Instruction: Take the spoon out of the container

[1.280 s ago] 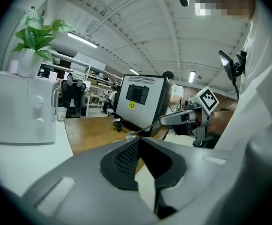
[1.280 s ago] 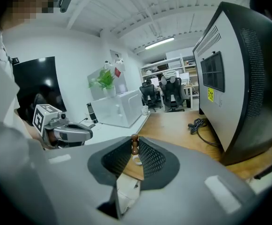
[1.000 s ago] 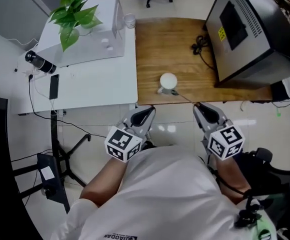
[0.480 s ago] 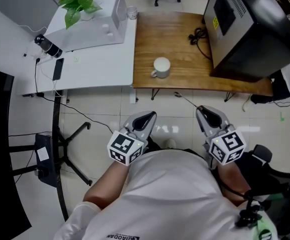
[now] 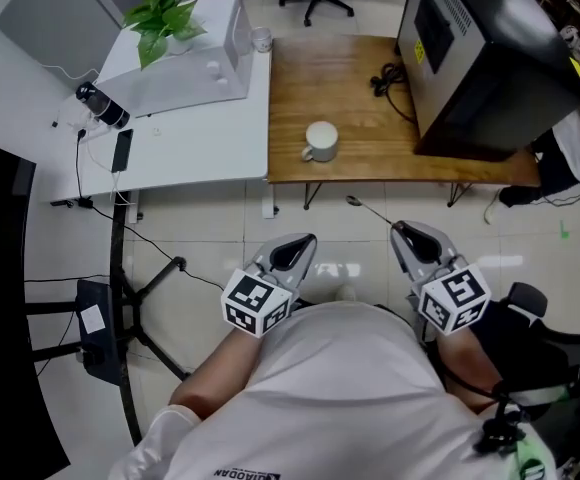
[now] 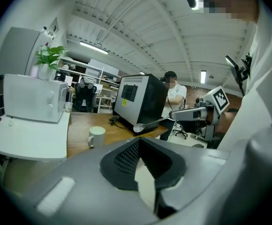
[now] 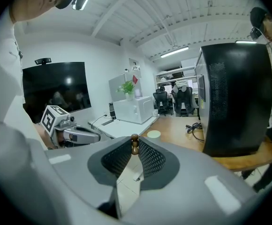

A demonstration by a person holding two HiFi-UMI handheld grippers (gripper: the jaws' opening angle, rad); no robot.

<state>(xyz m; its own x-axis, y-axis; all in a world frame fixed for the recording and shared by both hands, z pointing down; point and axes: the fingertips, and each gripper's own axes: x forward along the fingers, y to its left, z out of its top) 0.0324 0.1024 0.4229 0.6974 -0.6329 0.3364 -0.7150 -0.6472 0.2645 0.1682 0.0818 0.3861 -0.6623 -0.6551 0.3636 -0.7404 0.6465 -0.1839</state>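
Observation:
A white mug stands on the wooden table; it also shows in the left gripper view and in the right gripper view as the mug. My right gripper is shut on the handle of a metal spoon, which sticks out over the floor, short of the table edge. The spoon's brown handle end sits between the right gripper jaws. The spoon is seen side-on in the left gripper view. My left gripper hangs over the floor, jaws together, nothing held.
A large black machine fills the wooden table's right side, with a black cable beside it. The white table at left carries a white appliance, a plant and a phone. A stand's legs lie on the floor.
Both grippers have drawn back from the table together. The spoon, near the mug at the table edge before, now hangs over the floor. The mug stays put.

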